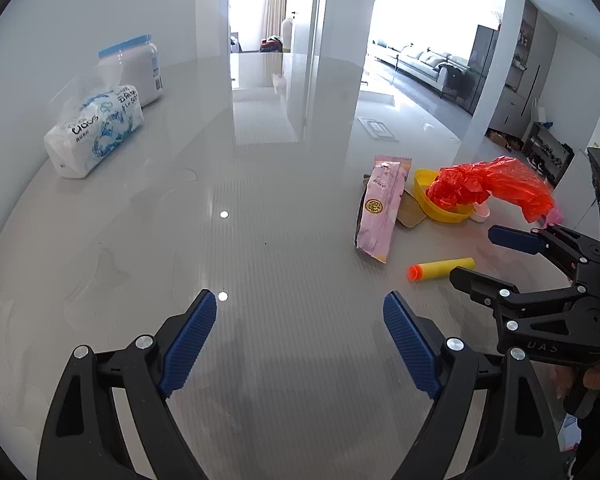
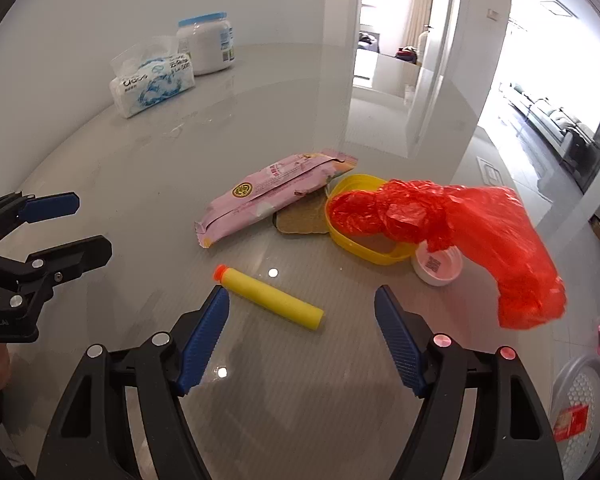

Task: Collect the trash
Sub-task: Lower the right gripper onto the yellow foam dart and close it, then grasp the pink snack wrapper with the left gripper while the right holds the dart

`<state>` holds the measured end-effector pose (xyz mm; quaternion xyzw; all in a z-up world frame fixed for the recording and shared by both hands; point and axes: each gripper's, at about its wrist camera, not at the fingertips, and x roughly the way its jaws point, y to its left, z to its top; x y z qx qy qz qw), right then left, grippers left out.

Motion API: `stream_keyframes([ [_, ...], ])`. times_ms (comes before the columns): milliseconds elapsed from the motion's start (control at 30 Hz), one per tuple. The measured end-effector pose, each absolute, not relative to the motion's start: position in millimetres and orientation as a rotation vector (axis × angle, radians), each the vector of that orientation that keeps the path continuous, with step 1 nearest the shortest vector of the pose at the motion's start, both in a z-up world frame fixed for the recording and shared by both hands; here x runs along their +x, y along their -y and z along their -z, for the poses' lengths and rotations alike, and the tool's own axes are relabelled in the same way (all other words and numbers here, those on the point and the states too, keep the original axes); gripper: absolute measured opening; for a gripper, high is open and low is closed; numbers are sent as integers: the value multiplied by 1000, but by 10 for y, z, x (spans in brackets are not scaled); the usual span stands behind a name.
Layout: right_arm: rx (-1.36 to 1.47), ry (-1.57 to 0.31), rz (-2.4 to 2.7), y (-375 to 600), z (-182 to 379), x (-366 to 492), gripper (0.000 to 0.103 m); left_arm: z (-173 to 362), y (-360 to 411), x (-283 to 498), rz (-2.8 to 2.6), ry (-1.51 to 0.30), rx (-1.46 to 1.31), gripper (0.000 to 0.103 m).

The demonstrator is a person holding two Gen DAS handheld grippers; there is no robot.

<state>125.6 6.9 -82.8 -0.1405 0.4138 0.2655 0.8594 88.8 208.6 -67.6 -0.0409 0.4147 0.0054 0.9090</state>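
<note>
On the glossy grey table the trash lay in one loose group: a pink snack wrapper, a brown flat piece partly under it, a yellow lid with a crumpled red plastic bag lying across it, a small white cap just beside the lid, and a yellow foam dart with an orange tip, a little apart from the rest.

The right gripper stood with its jaws spread wide and nothing between the pads — the dart lay just in front of its left finger. The left gripper was also wide open and empty, over a bare part of the table, well apart from the trash. At the lower right edge of the right wrist view a pale perforated basket showed below the table; it was probably the place for the trash, though I could not be sure.

Several things could go wrong from here. The dart is round and the table is smooth, so a finger touching it from one side could roll it away. The red bag hung over the table edge and is very light; a careless pass could push it down to the floor. The tissue pack and the white jar at the far side did not look like trash — taking them would be a mistake.
</note>
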Motion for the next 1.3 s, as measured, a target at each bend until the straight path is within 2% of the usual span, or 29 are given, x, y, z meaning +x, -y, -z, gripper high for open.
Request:
stream_keyframes([
  [533, -411, -883, -620, -274, 966, 1356, 71, 714, -2128, 916, -20, -867, -105, 84],
  [733, -431, -882, -654, -348, 967, 1320, 51, 729, -2127, 924, -21, -874, -106, 84],
  [900, -440, -864, -651, -351, 958, 1175, 23, 733, -2112, 930, -22, -876, -100, 84],
  [1033, -402, -868, -613, -282, 947, 1085, 14, 737, -2054, 952, -16, -880, -82, 84],
  [1300, -208, -847, -548, 66, 803, 896, 13, 658, -1879, 1105, -2, -851, -24, 88],
])
